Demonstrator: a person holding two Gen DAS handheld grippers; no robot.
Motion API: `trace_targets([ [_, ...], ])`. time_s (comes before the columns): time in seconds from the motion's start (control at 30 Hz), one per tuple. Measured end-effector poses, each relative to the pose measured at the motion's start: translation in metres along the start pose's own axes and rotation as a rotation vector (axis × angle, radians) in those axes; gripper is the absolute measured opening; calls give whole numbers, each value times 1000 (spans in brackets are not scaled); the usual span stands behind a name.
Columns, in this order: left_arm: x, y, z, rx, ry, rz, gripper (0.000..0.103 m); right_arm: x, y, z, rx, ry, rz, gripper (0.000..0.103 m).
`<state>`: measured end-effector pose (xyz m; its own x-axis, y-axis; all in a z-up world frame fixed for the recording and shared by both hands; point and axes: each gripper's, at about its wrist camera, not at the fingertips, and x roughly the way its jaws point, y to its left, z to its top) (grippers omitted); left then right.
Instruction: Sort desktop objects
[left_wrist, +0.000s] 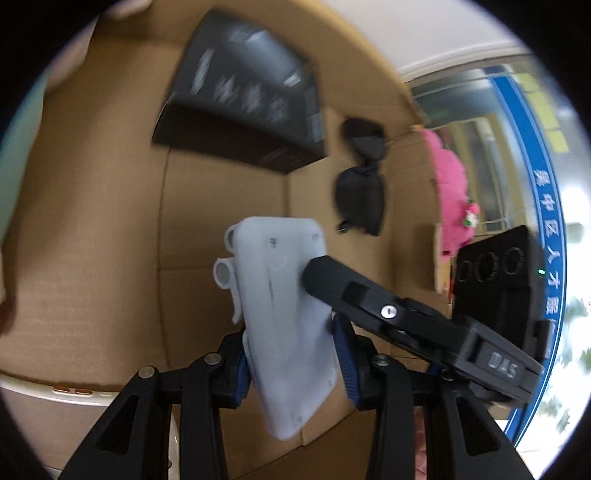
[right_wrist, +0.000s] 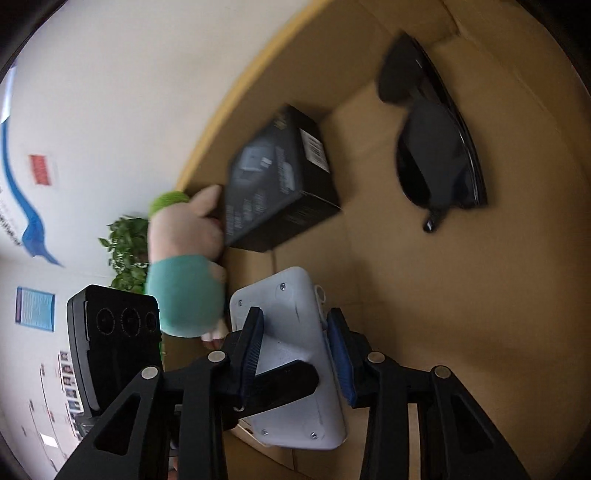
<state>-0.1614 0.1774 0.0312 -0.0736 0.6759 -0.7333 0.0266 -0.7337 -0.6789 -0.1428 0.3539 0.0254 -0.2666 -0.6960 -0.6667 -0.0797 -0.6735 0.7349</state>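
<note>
In the left wrist view, the cardboard box (left_wrist: 92, 221) fills the frame from the left edge, its brown floor and walls open to the camera. A black carton (left_wrist: 247, 103) lies inside toward the top. Below it, the left gripper (left_wrist: 291, 365) pinches a pale grey case (left_wrist: 284, 306) between its blue pads (left_wrist: 341, 354), the case standing over the box floor. From the right, one finger of the right gripper (left_wrist: 325, 280) presses against the case's face. Dark sunglasses (left_wrist: 360, 184) lie further right on the cardboard, and a pink plush toy (left_wrist: 448, 192) sits past the box wall.

In the right wrist view, a soft doll (right_wrist: 184, 266) in teal cloth leans at the left beside the black carton (right_wrist: 280, 181). The right gripper (right_wrist: 295, 354) holds the same grey case (right_wrist: 291, 354), its fingers closed on either edge, with a finger of the left gripper (right_wrist: 284, 384) across the case. The sunglasses (right_wrist: 436, 147) lie at the right on the box floor.
</note>
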Motion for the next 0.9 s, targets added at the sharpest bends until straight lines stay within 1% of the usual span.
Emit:
trace_targets([
  [0.03,2,2,1,-11,9,19,38,0,2,1,-12,-2,-10,41],
  [0.07,3,4,2,-20,10,21,35,-2,5,2,-24,-9,-15,42],
  [0.1,1,3,2,-22,11,28,36,-3,6,1,-33,-13,-19,43],
  [0.13,-1,0,1,-16,3,61,36,-6,7,0,-38,-24,-14,43],
  [0.17,-5,-2,0,-7,-12,100,37,-11,9,-2,-45,-38,-6,47],
  [0.2,-11,-5,-3,4,-38,147,37,-17,11,-4,-54,-53,-9,58],
  [0.23,-19,-8,-6,18,-62,172,37,-28,16,-8,-77,-81,-25,64],
  [0.27,-33,-17,-15,54,-114,212,37,-43,26,-15,-128,-122,-55,76],
  [0.3,-48,-26,-25,105,-188,251,40,-58,36,-24,-193,-163,-96,90],
  [0.33,-72,-40,-47,192,-323,308,42,-79,51,-45,-310,-237,-173,96],
  [0.37,-88,-48,-66,251,-420,348,52,-92,59,-61,-388,-293,-224,103],
  [0.4,-105,-55,-93,312,-535,395,72,-105,66,-82,-476,-360,-279,103],
  [0.43,-116,-58,-116,351,-635,438,83,-114,71,-111,-577,-426,-347,103],
  [0.47,-126,-59,-143,381,-759,497,89,-115,71,-129,-632,-456,-388,103],
  [0.5,-131,-58,-168,401,-860,549,89,-112,71,-147,-675,-482,-433,103],
  [0.53,-131,-56,-190,422,-938,597,89,-108,67,-166,-710,-519,-489,103],
  [0.57,-126,-52,-207,444,-985,647,90,-107,63,-175,-719,-548,-509,103],
  [0.6,-117,-47,-220,456,-1008,702,90,-103,59,-183,-715,-572,-514,103],
  [0.63,-110,-44,-225,461,-1019,734,90,-98,54,-187,-699,-597,-506,103],
  [0.7,-92,-33,-232,470,-1027,772,90,-86,42,-188,-670,-621,-476,103],
  [0.73,-85,-26,-230,464,-1015,791,90,-76,37,-186,-654,-610,-485,103],
  [0.77,-78,-19,-228,450,-996,802,90,-71,39,-190,-681,-638,-523,103],
  [0.8,-78,-14,-230,433,-1031,755,91,-69,40,-196,-713,-680,-534,103],
  [0.83,-82,-11,-233,400,-1047,713,93,-71,39,-200,-707,-689,-505,103],
  [0.87,-82,-12,-231,387,-1041,716,94,-69,38,-202,-719,-708,-512,103],
  [0.9,-80,-14,-230,394,-1036,725,100,-70,37,-205,-724,-730,-506,103],
])
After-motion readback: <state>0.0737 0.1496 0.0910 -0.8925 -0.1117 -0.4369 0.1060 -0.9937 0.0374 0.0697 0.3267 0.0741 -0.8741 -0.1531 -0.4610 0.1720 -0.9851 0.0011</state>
